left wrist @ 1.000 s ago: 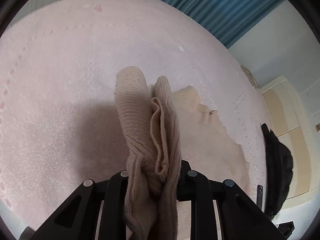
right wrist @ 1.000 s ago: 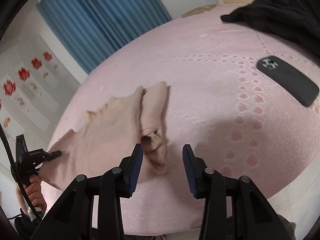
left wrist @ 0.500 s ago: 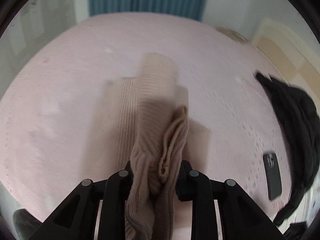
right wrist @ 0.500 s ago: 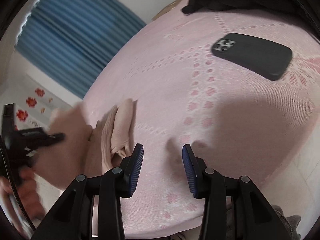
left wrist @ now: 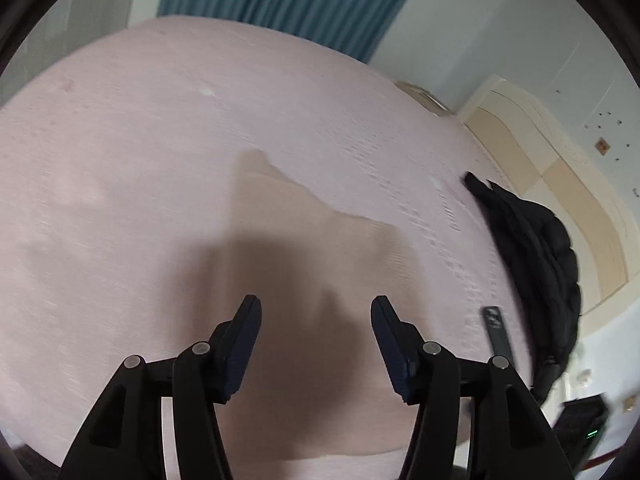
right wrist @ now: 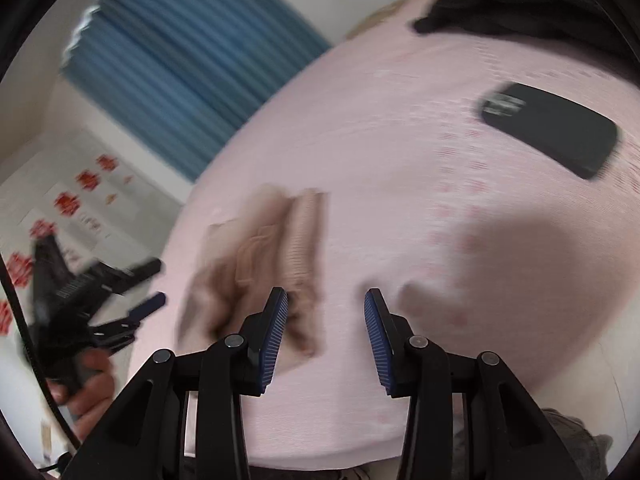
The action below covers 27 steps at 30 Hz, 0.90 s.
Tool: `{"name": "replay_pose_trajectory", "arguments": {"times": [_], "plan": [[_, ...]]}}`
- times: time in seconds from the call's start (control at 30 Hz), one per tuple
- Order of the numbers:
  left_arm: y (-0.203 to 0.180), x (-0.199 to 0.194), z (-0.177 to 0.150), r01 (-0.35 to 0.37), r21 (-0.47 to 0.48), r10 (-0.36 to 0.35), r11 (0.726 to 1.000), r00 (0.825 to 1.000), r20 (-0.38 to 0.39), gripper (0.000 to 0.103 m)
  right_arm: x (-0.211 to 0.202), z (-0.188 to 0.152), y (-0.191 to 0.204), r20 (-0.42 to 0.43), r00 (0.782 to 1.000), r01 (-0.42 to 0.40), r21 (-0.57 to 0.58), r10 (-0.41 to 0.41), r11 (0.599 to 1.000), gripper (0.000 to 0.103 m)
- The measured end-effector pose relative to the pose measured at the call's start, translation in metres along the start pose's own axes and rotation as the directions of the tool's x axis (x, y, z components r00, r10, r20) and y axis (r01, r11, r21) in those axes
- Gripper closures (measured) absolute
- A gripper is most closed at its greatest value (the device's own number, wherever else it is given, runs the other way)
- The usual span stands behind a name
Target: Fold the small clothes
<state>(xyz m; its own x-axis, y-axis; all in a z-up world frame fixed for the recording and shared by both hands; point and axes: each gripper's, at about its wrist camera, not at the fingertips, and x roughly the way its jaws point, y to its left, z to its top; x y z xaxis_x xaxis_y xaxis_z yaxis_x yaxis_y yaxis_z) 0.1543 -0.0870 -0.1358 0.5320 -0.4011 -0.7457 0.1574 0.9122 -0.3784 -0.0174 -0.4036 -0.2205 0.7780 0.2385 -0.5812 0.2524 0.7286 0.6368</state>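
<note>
Pink bedspread (left wrist: 120,160) filling view; beige knit garment (right wrist: 260,264) lying blurred, possibly folded. Left gripper (left wrist: 316,312) hovering agape, empty. Right gripper (right wrist: 326,304) gaping too, beside garment.

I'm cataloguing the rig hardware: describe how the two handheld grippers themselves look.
Both are matte black plastic with angular, strut-like linkage arms and round silver pivot pins. The left gripper has dark navy pads on its jaws; on the right gripper the pads are blue and finely ribbed. In the right wrist view, a bare hand grips the left one's handle, with a thin black cable alongside.
</note>
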Motion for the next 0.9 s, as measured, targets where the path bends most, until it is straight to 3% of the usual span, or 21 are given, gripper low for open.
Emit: {"name": "replay_pose_trajectory", "arguments": {"times": [0.1, 0.2, 0.3, 0.33, 0.4, 0.43, 0.5, 0.6, 0.67, 0.73, 0.8, 0.83, 0.9], "plan": [[0.039, -0.004, -0.004, -0.035, -0.015, 0.036, 0.999, 0.999, 0.021, 0.048, 0.008, 0.005, 0.032, -0.019, 0.995, -0.101, -0.051, 0.100, 0.994, 0.053], [0.075, -0.003, -0.009, -0.016, -0.061, 0.018, 0.998, 1.000, 0.026, 0.048, 0.026, 0.016, 0.056, -0.054, 0.985, -0.166, -0.065, 0.163, 0.984, 0.050], [0.091, 0.006, -0.013, 0.009, -0.095, -0.008, 0.995, 1.000, 0.015, 0.048, 0.052, 0.027, 0.078, -0.043, 0.996, -0.079, -0.119, 0.074, 0.990, 0.050], [0.090, 0.013, -0.012, 0.013, -0.098, -0.013, 0.995, 1.000, 0.001, 0.048, 0.064, 0.030, 0.085, -0.040, 0.999, -0.020, -0.150, 0.015, 0.988, 0.052], [0.092, 0.016, -0.010, 0.032, -0.084, -0.032, 0.996, 0.999, -0.002, 0.048, 0.090, 0.034, 0.097, -0.077, 0.994, 0.064, -0.224, -0.084, 0.972, 0.072], [0.091, 0.015, -0.009, 0.033, -0.070, -0.032, 0.997, 0.999, 0.009, 0.048, 0.101, 0.034, 0.102, -0.105, 0.986, 0.098, -0.275, -0.132, 0.957, 0.089], [0.088, 0.017, -0.007, 0.038, -0.056, -0.037, 0.998, 0.999, 0.025, 0.048, 0.100, 0.030, 0.108, -0.085, 0.986, 0.103, -0.359, -0.143, 0.928, 0.090], [0.090, 0.020, -0.002, 0.088, -0.055, -0.086, 0.995, 0.996, 0.026, 0.048, 0.061, 0.029, 0.089, 0.008, 1.000, -0.004, -0.307, 0.007, 0.952, 0.092], [0.089, 0.023, 0.000, 0.107, -0.054, -0.106, 0.993, 0.994, 0.028, 0.048, 0.062, 0.028, 0.070, -0.003, 0.998, 0.062, -0.235, -0.065, 0.970, 0.095], [0.087, 0.028, 0.000, 0.127, -0.059, -0.125, 0.990, 0.992, 0.027, 0.048, 0.076, 0.021, 0.050, -0.062, 0.987, 0.136, -0.194, -0.150, 0.971, 0.095], [0.083, 0.036, 0.001, 0.146, -0.075, -0.145, 0.986, 0.989, 0.018, 0.048, 0.078, 0.019, 0.042, -0.077, 0.984, 0.147, -0.175, -0.162, 0.974, 0.094], [0.081, 0.039, 0.003, 0.162, -0.085, -0.161, 0.983, 0.987, 0.013, 0.048, 0.076, 0.022, 0.042, -0.075, 0.986, 0.135, -0.169, -0.150, 0.976, 0.089], [0.081, 0.042, 0.005, 0.188, -0.100, -0.188, 0.977, 0.982, 0.010, 0.048, 0.068, 0.030, 0.045, -0.071, 0.991, 0.104, -0.159, -0.116, 0.982, 0.067]]}}
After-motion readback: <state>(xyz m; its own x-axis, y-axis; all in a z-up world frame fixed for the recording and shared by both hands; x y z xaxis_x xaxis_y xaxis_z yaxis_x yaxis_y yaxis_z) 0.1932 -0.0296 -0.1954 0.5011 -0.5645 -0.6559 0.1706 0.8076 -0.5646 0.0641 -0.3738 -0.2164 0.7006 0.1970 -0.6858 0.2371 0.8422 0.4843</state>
